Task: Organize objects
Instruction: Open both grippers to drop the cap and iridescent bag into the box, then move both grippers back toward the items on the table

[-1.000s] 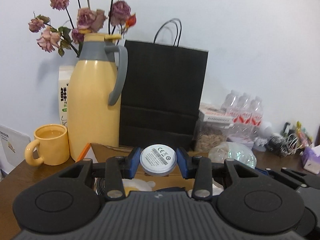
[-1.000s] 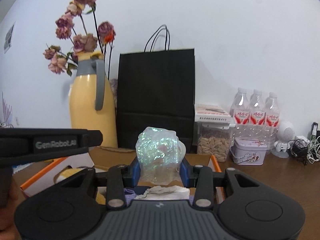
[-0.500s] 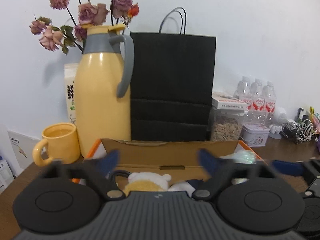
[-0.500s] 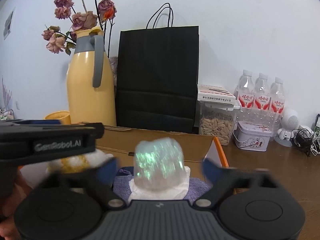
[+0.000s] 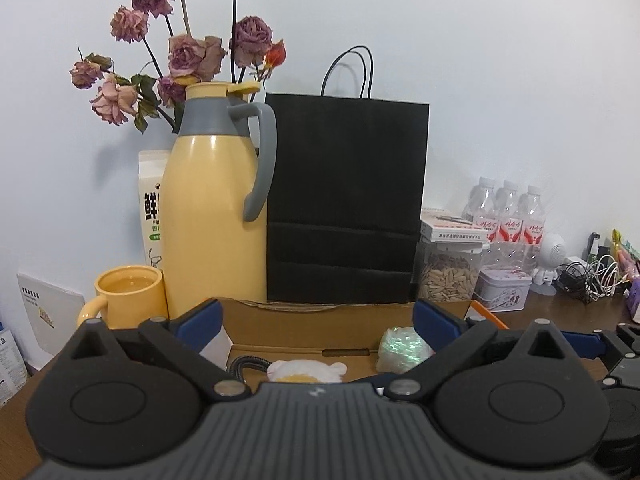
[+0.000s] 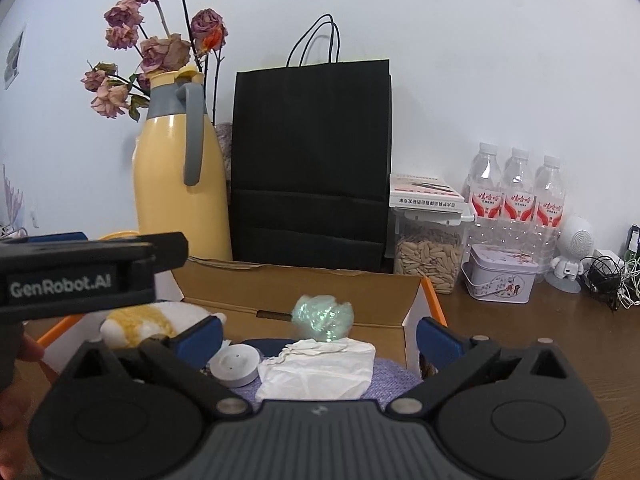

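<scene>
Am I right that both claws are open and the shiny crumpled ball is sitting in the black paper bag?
Not quite: both claws are open, but the shiny crumpled ball sits in the cardboard box, in front of the black paper bag, as the right wrist view shows.

Glossy yellow plastic jug (image 5: pixel 208 216), matt black paper bag (image 6: pixel 312 160), my matt black ribbed plastic gripper (image 6: pixel 318 336), brown corrugated cardboard box (image 6: pixel 320 288), crinkled iridescent film ball (image 6: pixel 322 317).

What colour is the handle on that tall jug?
Grey, on the yellow jug; its handle shows best in the left wrist view.
</scene>
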A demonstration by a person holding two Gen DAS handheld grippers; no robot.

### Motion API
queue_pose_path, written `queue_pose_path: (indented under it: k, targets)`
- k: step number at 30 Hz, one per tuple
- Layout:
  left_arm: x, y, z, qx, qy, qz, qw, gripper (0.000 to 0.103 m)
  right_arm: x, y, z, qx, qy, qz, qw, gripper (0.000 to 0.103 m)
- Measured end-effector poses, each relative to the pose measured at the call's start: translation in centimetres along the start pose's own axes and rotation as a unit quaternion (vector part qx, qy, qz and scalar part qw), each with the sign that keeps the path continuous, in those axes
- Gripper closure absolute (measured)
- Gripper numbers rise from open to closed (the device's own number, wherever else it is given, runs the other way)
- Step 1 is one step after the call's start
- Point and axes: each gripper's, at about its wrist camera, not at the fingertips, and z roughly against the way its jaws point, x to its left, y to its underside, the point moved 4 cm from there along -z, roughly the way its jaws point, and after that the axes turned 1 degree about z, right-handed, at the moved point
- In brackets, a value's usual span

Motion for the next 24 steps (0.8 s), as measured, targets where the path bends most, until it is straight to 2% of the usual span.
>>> queue_pose_path:
  k: [15, 19, 24]
  targets:
    - [2.5, -0.7, 6.7, -0.032, 0.034, -0.003, 0.9989, 0.0, -0.3, 1.0, 6.0, -0.012, -0.003, 0.006, 1.0, 0.0]
    - [3.5, 0.4, 7.9, -0.023, 0.035, -0.009, 0.9991, 0.0, -0.3, 2.6, 7.4, -0.005, -0.001, 0.006, 1.0, 0.0]
    - [4.3, 2.4, 8.4, 0.015, 0.035, -0.016, 0.9992, 0.0, 0.2, 5.5, 7.8, 0.031, -0.013, 0.01, 0.999, 0.0]
